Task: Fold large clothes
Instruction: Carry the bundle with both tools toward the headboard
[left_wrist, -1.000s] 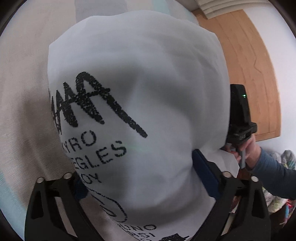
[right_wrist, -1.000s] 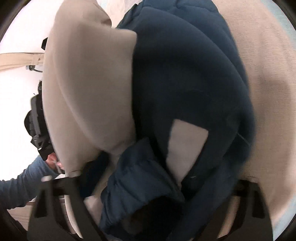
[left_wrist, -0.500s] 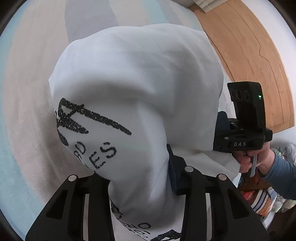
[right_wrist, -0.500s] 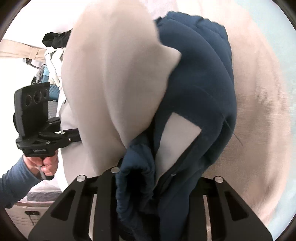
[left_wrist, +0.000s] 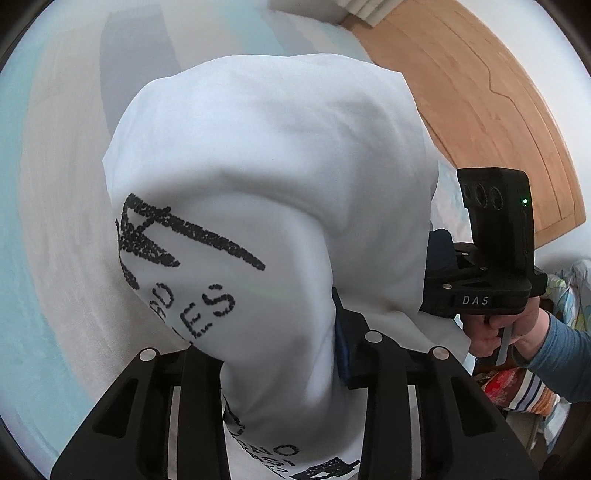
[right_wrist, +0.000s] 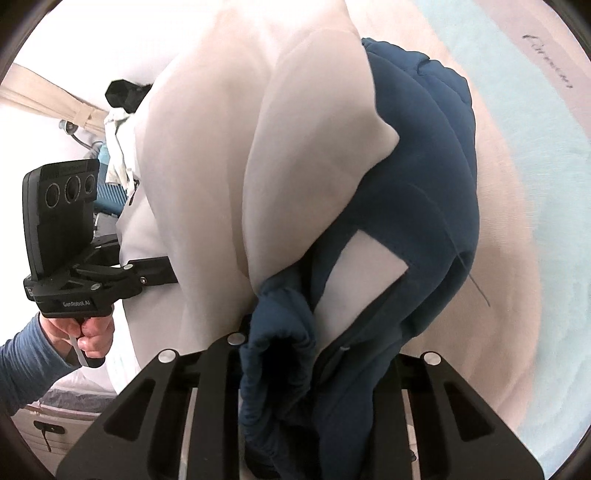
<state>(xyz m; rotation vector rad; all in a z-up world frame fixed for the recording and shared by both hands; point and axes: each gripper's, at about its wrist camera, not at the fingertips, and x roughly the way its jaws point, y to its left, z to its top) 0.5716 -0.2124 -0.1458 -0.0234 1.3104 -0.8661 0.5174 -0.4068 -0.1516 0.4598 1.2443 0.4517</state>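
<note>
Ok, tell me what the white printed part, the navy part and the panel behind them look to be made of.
White printed part: thin matte woven fabric, probably cotton; soft folds, black lettering. Navy part: thicker knit, fleece-like, with a fuzzy matte surface and a bunched cuff. Panel: wood or wood-look laminate with a satin finish and visible grain lines.

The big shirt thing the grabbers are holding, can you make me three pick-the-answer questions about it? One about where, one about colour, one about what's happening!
1. Where is the garment?
A. bunched in both grippers, above the striped cover
B. flat on the floor
C. on a hanger

2. What colour is the sleeve cuff in the right gripper?
A. red
B. navy blue
C. yellow

3. What is the left gripper doing?
A. standing wide open, empty
B. holding a cup
C. clamped on white printed fabric

Answers: 1 A, cloth hangs bunched from both grippers; 2 B, the cuff is dark blue; 3 C, its fingers pinch the lettered white cloth.
</note>
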